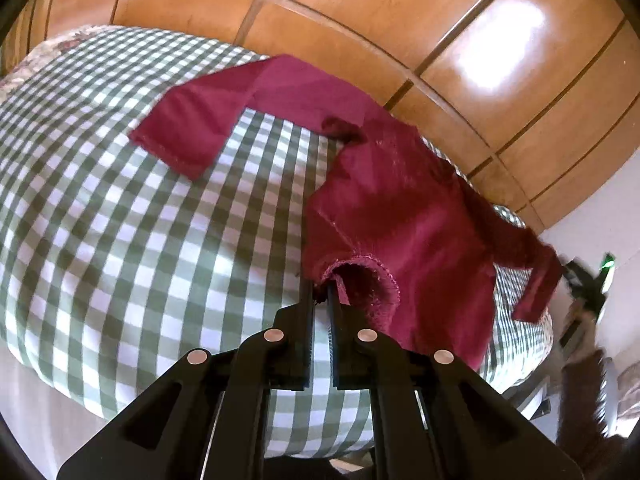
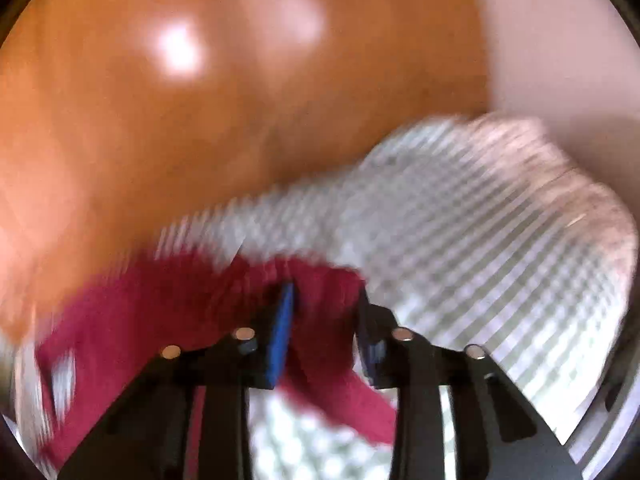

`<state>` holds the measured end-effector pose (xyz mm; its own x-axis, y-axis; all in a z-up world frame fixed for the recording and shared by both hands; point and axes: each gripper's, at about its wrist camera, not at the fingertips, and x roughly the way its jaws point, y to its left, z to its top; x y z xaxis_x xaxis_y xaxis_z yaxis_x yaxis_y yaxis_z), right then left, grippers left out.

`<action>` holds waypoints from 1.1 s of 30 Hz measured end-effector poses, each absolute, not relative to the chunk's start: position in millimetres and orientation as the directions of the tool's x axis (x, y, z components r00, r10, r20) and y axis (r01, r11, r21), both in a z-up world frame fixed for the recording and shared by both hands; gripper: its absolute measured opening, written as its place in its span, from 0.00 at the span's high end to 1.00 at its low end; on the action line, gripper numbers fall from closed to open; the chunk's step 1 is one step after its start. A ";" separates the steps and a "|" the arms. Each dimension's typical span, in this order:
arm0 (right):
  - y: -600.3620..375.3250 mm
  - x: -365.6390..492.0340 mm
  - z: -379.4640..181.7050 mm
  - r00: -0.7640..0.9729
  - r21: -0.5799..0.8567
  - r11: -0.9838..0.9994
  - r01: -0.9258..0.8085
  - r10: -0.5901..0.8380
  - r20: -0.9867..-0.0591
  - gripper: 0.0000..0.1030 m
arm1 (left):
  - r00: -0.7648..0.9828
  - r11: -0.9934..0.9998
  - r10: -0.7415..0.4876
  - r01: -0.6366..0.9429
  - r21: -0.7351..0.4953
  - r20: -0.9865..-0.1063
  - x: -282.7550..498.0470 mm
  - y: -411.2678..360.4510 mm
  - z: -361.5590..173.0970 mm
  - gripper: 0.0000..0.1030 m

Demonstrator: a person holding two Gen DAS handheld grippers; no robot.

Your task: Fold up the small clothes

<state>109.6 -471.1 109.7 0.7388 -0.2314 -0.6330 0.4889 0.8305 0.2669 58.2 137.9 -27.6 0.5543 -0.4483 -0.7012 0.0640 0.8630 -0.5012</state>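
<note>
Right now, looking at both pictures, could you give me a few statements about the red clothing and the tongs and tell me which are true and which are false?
1. The garment is dark red. True.
2. It lies on a plain white sheet. False: the cover beneath is green-and-white checked.
3. The left tongs pinch the garment at a hemmed opening. True.
4. The right tongs are clamped tight. False: they stand apart, with red cloth hanging between them.
5. The right view is sharp. False: it is badly blurred.
6. Glossy wooden panels stand behind the bed. True.

Right wrist view motion-blurred; red garment (image 2: 320, 320) edges smeared, right hand-held gripper (image 2: 326, 304) grip unclear
</note>
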 end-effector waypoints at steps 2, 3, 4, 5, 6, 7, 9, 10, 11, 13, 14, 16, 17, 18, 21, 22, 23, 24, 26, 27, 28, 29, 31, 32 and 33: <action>-501.8 90.0 135.9 0.754 0.303 0.771 0.561 -0.324 -0.571 0.07 | 0.551 0.863 -0.448 0.058 -0.502 -0.705 55.7 136.2 -31.4 0.95; -508.7 83.1 141.2 0.761 0.319 0.763 0.563 -0.328 -0.560 0.07 | 0.549 0.863 -0.447 0.055 -0.503 -0.707 55.2 135.8 -33.6 0.95; -509.3 78.2 141.3 0.773 0.337 0.774 0.536 -0.290 -0.564 0.07 | 0.546 0.862 -0.447 0.051 -0.504 -0.709 55.0 135.7 -35.8 0.95; -501.7 73.3 133.1 0.787 0.371 0.798 0.475 -0.197 -0.585 0.07 | 0.541 0.861 -0.447 0.046 -0.506 -0.712 55.0 135.9 -38.7 0.95; -489.3 68.9 122.8 0.792 0.401 0.815 0.419 -0.111 -0.601 0.07 | 0.537 0.861 -0.448 0.043 -0.507 -0.715 55.2 136.0 -40.7 0.95; -472.5 64.7 109.1 0.792 0.439 0.832 0.339 -0.001 -0.610 0.07 | 0.533 0.860 -0.449 0.042 -0.508 -0.717 55.4 135.9 -42.3 0.95; -426.7 56.7 65.1 0.730 0.557 0.818 0.145 0.291 -0.618 0.12 | 0.526 0.862 -0.451 0.049 -0.504 -0.721 55.3 134.4 -43.8 0.95; -405.8 56.9 44.1 0.681 0.600 0.794 0.102 0.384 -0.624 0.20 | 0.520 0.866 -0.449 0.052 -0.498 -0.726 55.5 133.2 -43.5 0.95; -380.1 56.7 19.0 0.625 0.631 0.773 0.070 0.458 -0.632 0.25 | 0.518 0.867 -0.449 0.056 -0.495 -0.728 55.5 132.5 -43.0 0.95; -341.1 64.1 -9.6 0.575 0.631 0.773 0.066 0.488 -0.657 0.36 | 0.518 0.872 -0.444 0.064 -0.485 -0.731 55.8 130.6 -39.8 0.95; -324.3 76.1 -26.5 0.549 0.659 0.748 0.084 0.517 -0.657 0.38 | 0.520 0.873 -0.443 0.066 -0.482 -0.730 55.8 130.2 -38.0 0.95; -302.6 93.9 -42.2 0.538 0.690 0.717 0.098 0.545 -0.643 0.45 | 0.532 0.873 -0.446 0.080 -0.481 -0.720 54.0 128.3 -31.9 0.95; -298.7 100.4 -42.9 0.547 0.690 0.718 0.095 0.541 -0.639 0.57 | 0.537 0.871 -0.451 0.089 -0.484 -0.713 53.3 127.3 -29.0 0.95; -294.8 107.5 -40.7 0.537 0.724 0.685 0.075 0.584 -0.609 0.85 | 0.542 0.867 -0.460 0.101 -0.489 -0.703 51.7 126.4 -25.1 0.95; -301.4 117.1 -0.7 0.531 0.727 0.686 -0.013 0.621 -0.577 0.90 | 0.559 0.834 -0.514 0.147 -0.532 -0.651 44.2 127.1 -5.1 0.95; -305.5 114.5 14.0 0.542 0.719 0.694 -0.042 0.621 -0.567 0.90 | 0.561 0.816 -0.541 0.172 -0.551 -0.626 39.4 127.7 5.6 0.95; -314.3 107.2 41.3 0.557 0.688 0.722 -0.077 0.603 -0.571 0.90 | 0.564 0.805 -0.560 0.196 -0.561 -0.607 33.9 127.1 15.1 1.00; -326.5 98.7 67.9 0.581 0.657 0.748 -0.098 0.579 -0.572 0.91 | 0.568 0.793 -0.577 0.218 -0.569 -0.587 29.0 126.3 22.9 1.00; -350.1 78.3 105.3 0.631 0.637 0.759 -0.136 0.562 -0.535 0.91 | 0.591 0.769 -0.605 0.261 -0.583 -0.534 11.9 125.8 39.3 1.00; -359.7 69.5 117.9 0.643 0.615 0.776 -0.138 0.543 -0.541 0.90 | 0.593 0.767 -0.608 0.265 -0.585 -0.528 5.6 125.1 41.0 1.00; -365.6 64.4 123.7 0.637 0.586 0.799 -0.133 0.522 -0.567 0.82 | 0.582 0.768 -0.609 0.259 -0.586 -0.539 0.8 123.2 36.0 1.00; -369.7 58.2 122.7 0.631 0.555 0.822 -0.129 0.499 -0.593 0.66 | 0.574 0.781 -0.595 0.246 -0.574 -0.563 -0.5 121.2 29.1 1.00; -378.3 52.1 104.5 0.642 0.476 0.878 -0.047 0.392 -0.659 0.19 | 0.557 0.823 -0.535 0.175 -0.540 -0.635 1.3 119.5 2.6 1.00; -380.5 45.3 94.7 0.633 0.472 0.881 -0.024 0.379 -0.675 0.20 | 0.546 0.831 -0.518 0.139 -0.539 -0.658 3.2 121.5 -8.1 1.00; -384.4 41.6 80.5 0.608 0.481 0.877 0.009 0.377 -0.699 0.20 | 0.534 0.841 -0.494 0.093 -0.533 -0.686 6.1 124.4 -19.3 1.00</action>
<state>41.6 -384.4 80.5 0.6076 0.3770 -0.6991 0.0093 0.8767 0.4809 6.1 124.4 -19.3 0.5344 -0.4940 -0.6859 0.0929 0.8409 -0.5332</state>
